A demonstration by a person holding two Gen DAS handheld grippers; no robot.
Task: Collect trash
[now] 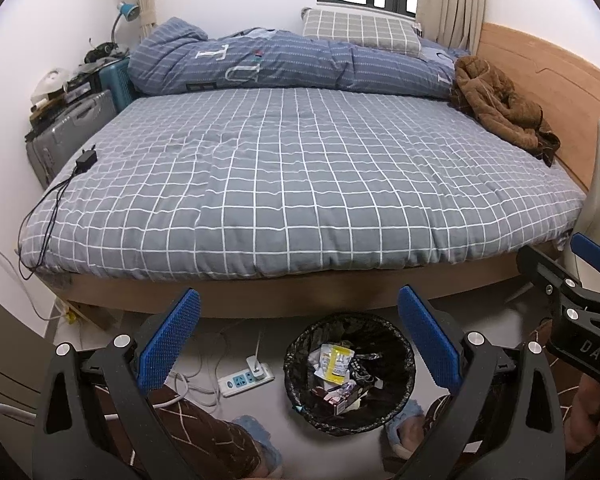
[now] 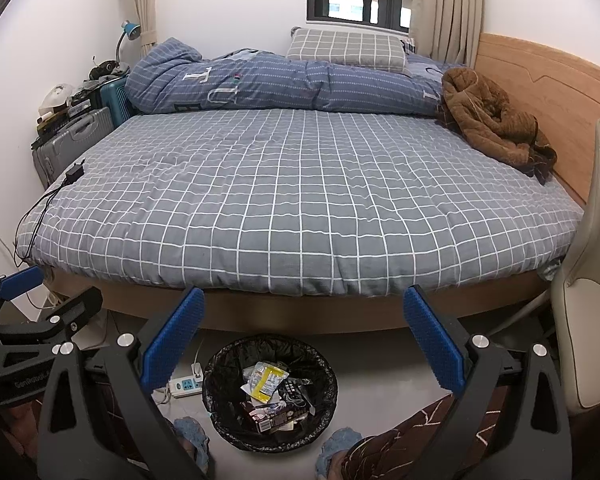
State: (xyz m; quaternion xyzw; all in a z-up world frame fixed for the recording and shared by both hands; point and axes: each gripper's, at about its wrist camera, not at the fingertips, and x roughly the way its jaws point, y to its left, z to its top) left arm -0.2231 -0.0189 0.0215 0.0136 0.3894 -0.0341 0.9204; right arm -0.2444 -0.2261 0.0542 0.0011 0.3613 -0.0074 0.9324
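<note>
A round black-lined trash bin (image 1: pixel 300 346) stands on the floor in front of the bed and holds several wrappers, among them a yellow and white packet (image 1: pixel 336 362). The bin also shows in the right wrist view (image 2: pixel 220 368) with the same packet (image 2: pixel 270 380). My left gripper (image 1: pixel 298 340) is open and empty, held above the bin. My right gripper (image 2: pixel 304 340) is open and empty, also above the bin. The right gripper shows at the right edge of the left wrist view (image 1: pixel 560 264); the left gripper shows at the left edge of the right wrist view (image 2: pixel 52 288).
A bed with a grey checked sheet (image 1: pixel 300 176) fills the middle. On it lie a blue duvet (image 1: pixel 284 64), a brown jacket (image 1: pixel 496 100) and a black charger (image 1: pixel 86 158). A white power strip (image 1: pixel 244 378) lies on the floor. Suitcases (image 1: pixel 68 128) stand at left, a chair (image 2: pixel 592 280) at right.
</note>
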